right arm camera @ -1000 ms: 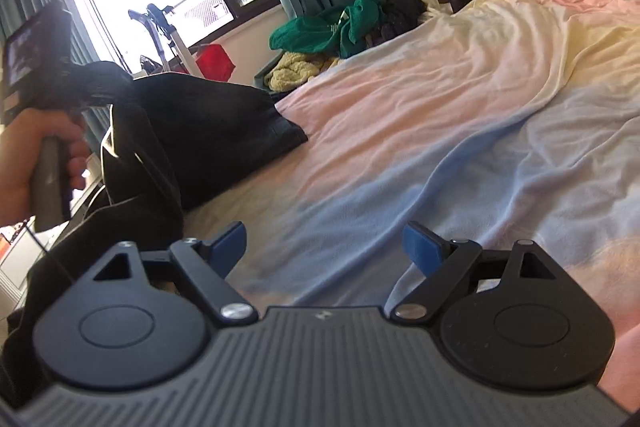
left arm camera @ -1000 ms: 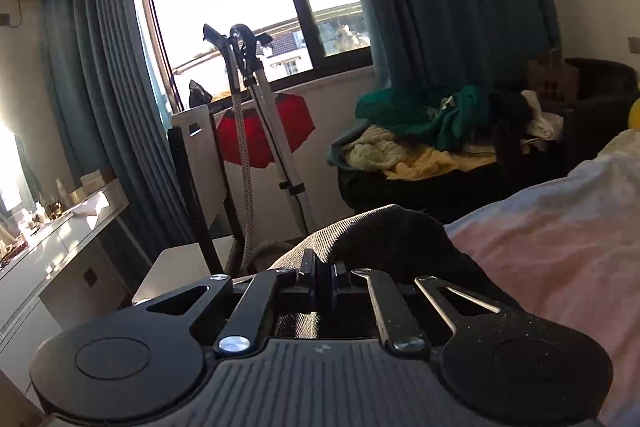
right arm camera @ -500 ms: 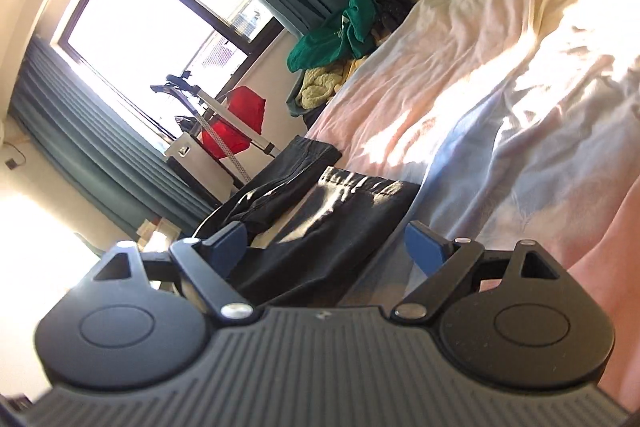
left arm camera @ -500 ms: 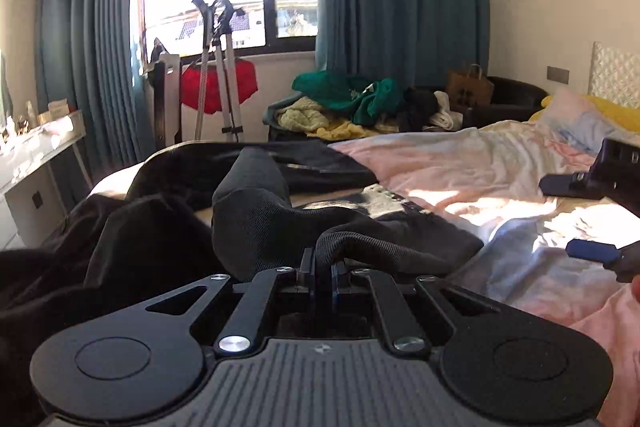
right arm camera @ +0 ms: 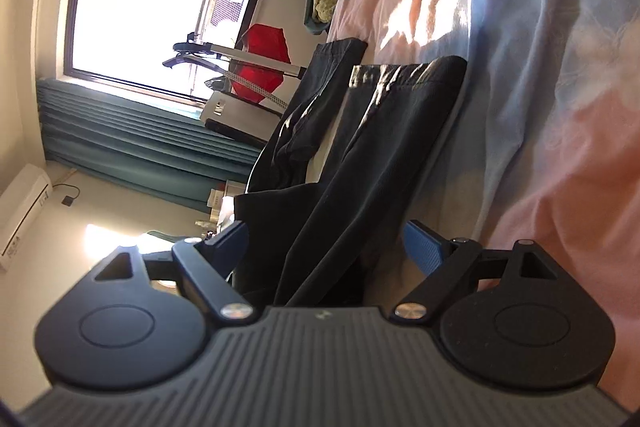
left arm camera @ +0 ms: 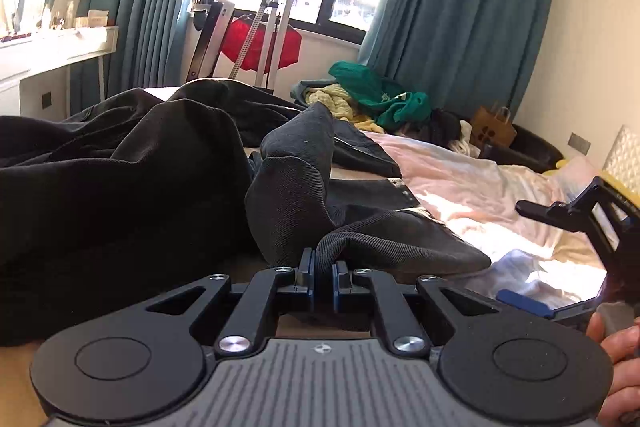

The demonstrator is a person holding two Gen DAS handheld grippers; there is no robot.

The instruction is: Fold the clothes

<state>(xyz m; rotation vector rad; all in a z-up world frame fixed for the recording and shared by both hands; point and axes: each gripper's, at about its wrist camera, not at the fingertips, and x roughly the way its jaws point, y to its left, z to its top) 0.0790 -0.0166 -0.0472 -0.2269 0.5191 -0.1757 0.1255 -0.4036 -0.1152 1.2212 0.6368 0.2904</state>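
Dark trousers point(left arm camera: 120, 187) lie rumpled on the pastel bed sheet point(left arm camera: 460, 179). My left gripper point(left arm camera: 322, 275) is shut on a fold of their ribbed dark cloth, low over the bed. In the left wrist view my right gripper point(left arm camera: 528, 255) shows at the right edge, held by a hand point(left arm camera: 616, 347). The right wrist view is rolled on its side. There my right gripper point(right arm camera: 326, 247) has its jaws wide and closing, with the trousers' point(right arm camera: 380, 131) near edge between the blue pads point(right arm camera: 424, 247), which do not squeeze it. The sheet point(right arm camera: 540, 67) fills the right.
A heap of green and yellow clothes point(left arm camera: 372, 99) sits on a dark chair past the bed. A garment steamer point(left arm camera: 276, 23) with something red stands at the window. A paper bag point(left arm camera: 494, 131) is at the far right, a white desk point(left arm camera: 48, 55) at left.
My left gripper swung from facing the window to low over the bed, still holding the fold. The right gripper rolled onto its side and came down around the trousers' edge.
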